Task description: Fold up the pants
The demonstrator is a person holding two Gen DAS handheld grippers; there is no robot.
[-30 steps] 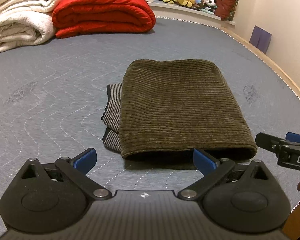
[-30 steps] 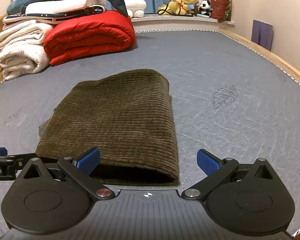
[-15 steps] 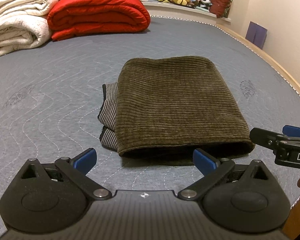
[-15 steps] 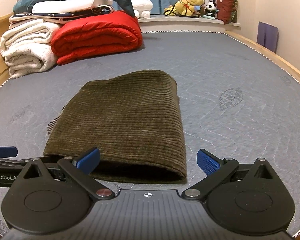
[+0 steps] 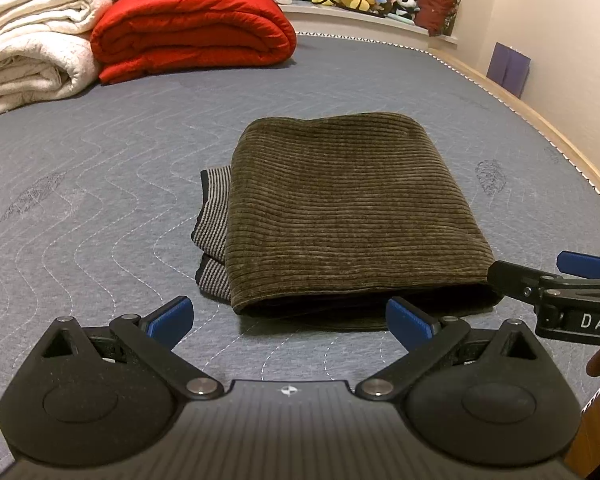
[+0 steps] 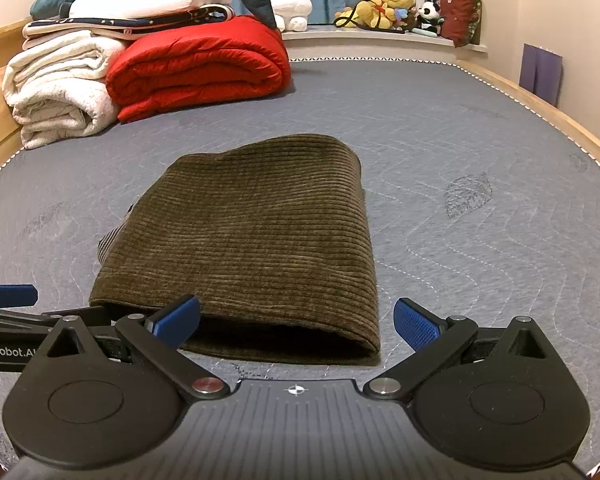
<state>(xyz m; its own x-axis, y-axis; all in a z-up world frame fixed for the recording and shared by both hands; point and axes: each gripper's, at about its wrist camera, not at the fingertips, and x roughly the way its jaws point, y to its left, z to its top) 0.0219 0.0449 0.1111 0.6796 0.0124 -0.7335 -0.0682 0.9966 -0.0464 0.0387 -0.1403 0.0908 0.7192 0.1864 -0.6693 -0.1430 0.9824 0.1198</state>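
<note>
While both claws (image 5: 288, 316) (image 6: 296, 320) gape empty, ribbed olive corduroy pants (image 5: 348, 216) lie folded rectangular.

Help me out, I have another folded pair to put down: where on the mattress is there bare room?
Free: left of the folded pants, and right of them toward the wooden edge. Crowded: the far left corner, with the red quilt and white blankets.

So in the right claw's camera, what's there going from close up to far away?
Right claw → folded olive-brown corduroy pants → rolled red quilt → pile of stuffed toys on the window ledge.
</note>
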